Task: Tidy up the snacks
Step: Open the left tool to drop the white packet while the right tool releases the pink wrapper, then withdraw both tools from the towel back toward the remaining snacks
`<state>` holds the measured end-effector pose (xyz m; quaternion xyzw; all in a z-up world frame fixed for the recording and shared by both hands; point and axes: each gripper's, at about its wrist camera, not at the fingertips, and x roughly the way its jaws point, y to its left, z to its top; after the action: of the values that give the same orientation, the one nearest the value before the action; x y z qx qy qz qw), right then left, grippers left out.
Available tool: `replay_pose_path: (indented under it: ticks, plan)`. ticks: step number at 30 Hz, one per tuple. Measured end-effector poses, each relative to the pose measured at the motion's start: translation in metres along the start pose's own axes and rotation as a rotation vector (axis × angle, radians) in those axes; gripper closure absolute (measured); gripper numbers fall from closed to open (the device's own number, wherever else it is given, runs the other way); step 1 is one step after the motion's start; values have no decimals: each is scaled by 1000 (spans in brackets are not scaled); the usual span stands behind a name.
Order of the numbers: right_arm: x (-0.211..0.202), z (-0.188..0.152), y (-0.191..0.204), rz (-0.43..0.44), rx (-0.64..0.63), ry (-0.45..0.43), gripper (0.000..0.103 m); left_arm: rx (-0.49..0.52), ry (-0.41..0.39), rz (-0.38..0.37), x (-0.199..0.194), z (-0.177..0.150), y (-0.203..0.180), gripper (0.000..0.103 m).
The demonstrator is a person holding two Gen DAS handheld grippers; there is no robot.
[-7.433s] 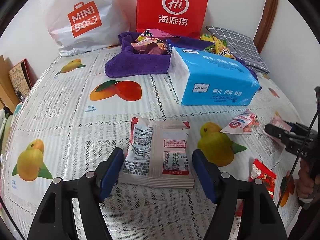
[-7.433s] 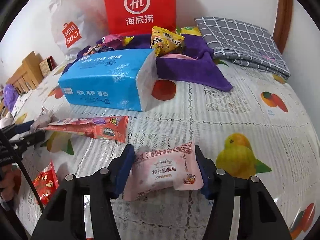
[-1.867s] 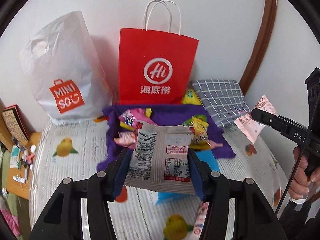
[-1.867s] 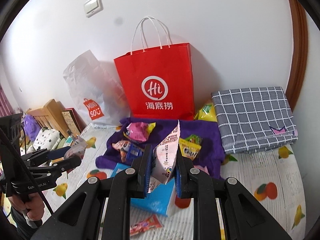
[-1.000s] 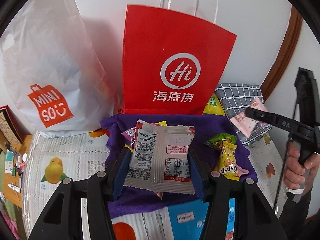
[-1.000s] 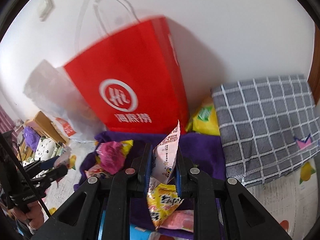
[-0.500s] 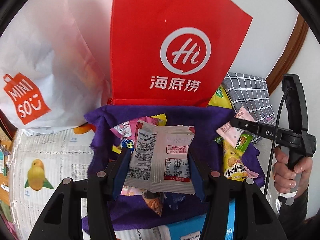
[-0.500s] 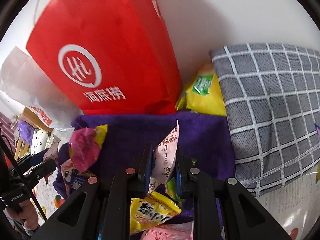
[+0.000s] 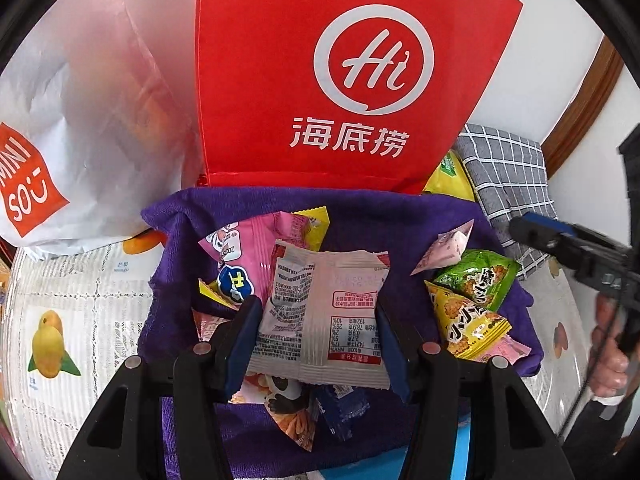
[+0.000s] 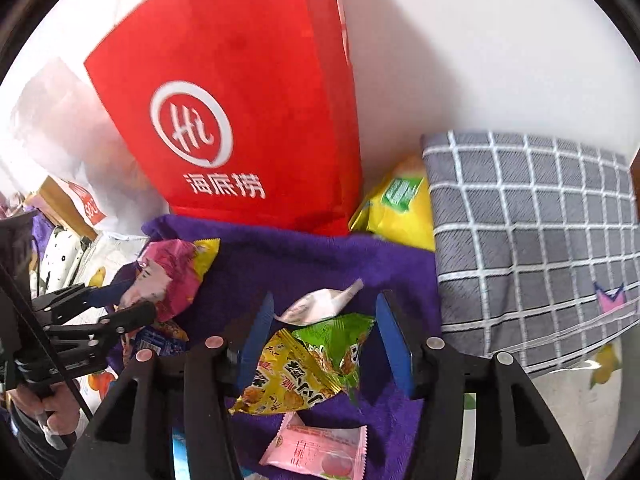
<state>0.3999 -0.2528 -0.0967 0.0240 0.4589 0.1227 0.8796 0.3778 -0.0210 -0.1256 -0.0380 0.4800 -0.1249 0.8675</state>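
While the left gripper (image 9: pixel 316 328) grips the white packet (image 9: pixel 324 312) by its two side edges, holding it above the purple towel (image 9: pixel 384 220), the right gripper (image 10: pixel 326 340) stands with its jaws wide and nothing between the pads. In the right wrist view a small pale pink packet (image 10: pixel 320 304) lies on the towel at about twelve o'clock from those open jaws, just beyond the green packet (image 10: pixel 340 340) and the yellow packet (image 10: pixel 288 380); in the left wrist view the same pale packet (image 9: pixel 448 250) sits at two o'clock from the white one. We judge the step in hand to be gathering loose snacks onto the towel pile in front of the red paper bag (image 9: pixel 340 80): the right side's delivery looks done, the left side's not yet. The next move, as we read it, calls for lowering the white packet onto a bare patch of towel, perhaps toward twelve o'clock where purple shows between the big pink packet (image 9: pixel 256 248) and the pale one, then spreading the jaws and lifting away without dragging neighbours. We cannot tell whether the white packet already touches the snacks beneath it. The right gripper needs only to back off toward six o'clock, clear of the green and yellow packets.
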Motion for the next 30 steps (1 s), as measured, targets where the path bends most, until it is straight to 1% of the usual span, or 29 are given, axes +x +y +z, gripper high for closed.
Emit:
replay_pose_path:
  ticks: [3, 5, 6, 8, 12, 16, 21, 24, 26, 28, 30]
  plan:
    - [-14, 0, 7, 4, -13, -36, 49, 11, 10, 3, -1, 0, -3, 48]
    - [-23, -1, 15, -5, -28, -55, 49, 18, 13, 6, -2, 0, -6, 43]
    - [-26, -2, 19, -6, -36, -63, 49, 24, 7, 7, -4, -1, -8, 42]
    - [-35, -6, 28, -13, -51, -83, 49, 33, -6, 18, -12, -3, -11, 36]
    - [-51, -22, 41, -44, -50, -106, 48, 51, -35, 30, -37, -9, -14, 34]
    - [-71, -38, 51, -63, -48, -115, 48, 42, -72, 31, -66, -19, -12, 33]
    - [-103, -64, 70, -49, -42, -134, 48, 31, -124, 24, -108, -43, -9, 33]
    - [-120, -83, 82, -84, -50, -159, 48, 31, -135, 4, -130, -60, -7, 33]
    - [-127, -99, 90, -85, -46, -149, 48, 27, -140, 13, -140, -73, -6, 33]
    - [-132, -116, 96, -43, -37, -104, 48, 23, -145, 24, -146, -84, -6, 33]
    - [-135, -132, 101, -17, -32, -80, 48, 13, -144, 35, -152, -96, -3, 33]
